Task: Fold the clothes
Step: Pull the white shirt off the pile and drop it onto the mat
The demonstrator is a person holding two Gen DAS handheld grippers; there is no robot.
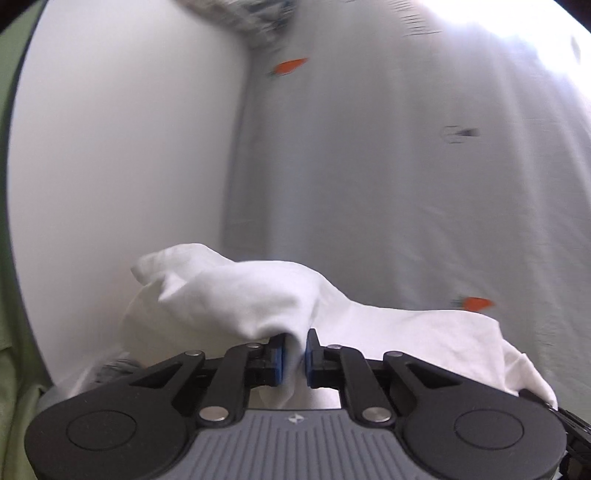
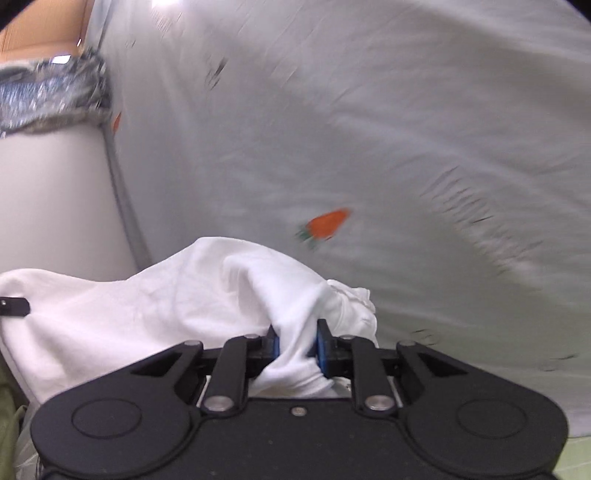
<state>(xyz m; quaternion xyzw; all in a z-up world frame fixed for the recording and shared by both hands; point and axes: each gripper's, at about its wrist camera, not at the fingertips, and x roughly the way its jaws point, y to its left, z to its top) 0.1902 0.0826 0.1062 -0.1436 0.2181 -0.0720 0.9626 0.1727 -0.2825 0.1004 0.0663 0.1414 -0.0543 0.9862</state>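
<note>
A white garment [image 1: 236,295] hangs bunched between both grippers, lifted above a pale grey sheet with small orange carrot prints [image 1: 369,166]. My left gripper [image 1: 294,350] is shut on a fold of the white cloth. My right gripper [image 2: 297,345] is shut on another bunched fold of the same garment [image 2: 155,306]. The cloth drapes left of the right gripper and right of the left gripper. Both views are motion-blurred.
The carrot-print sheet [image 2: 369,147] covers most of the surface. A plain white surface [image 1: 122,147] lies to the left. A mottled grey fabric [image 2: 51,96] sits at the far left, with a tan box [image 2: 44,29] behind it. Green cloth [image 1: 11,332] shows at the left edge.
</note>
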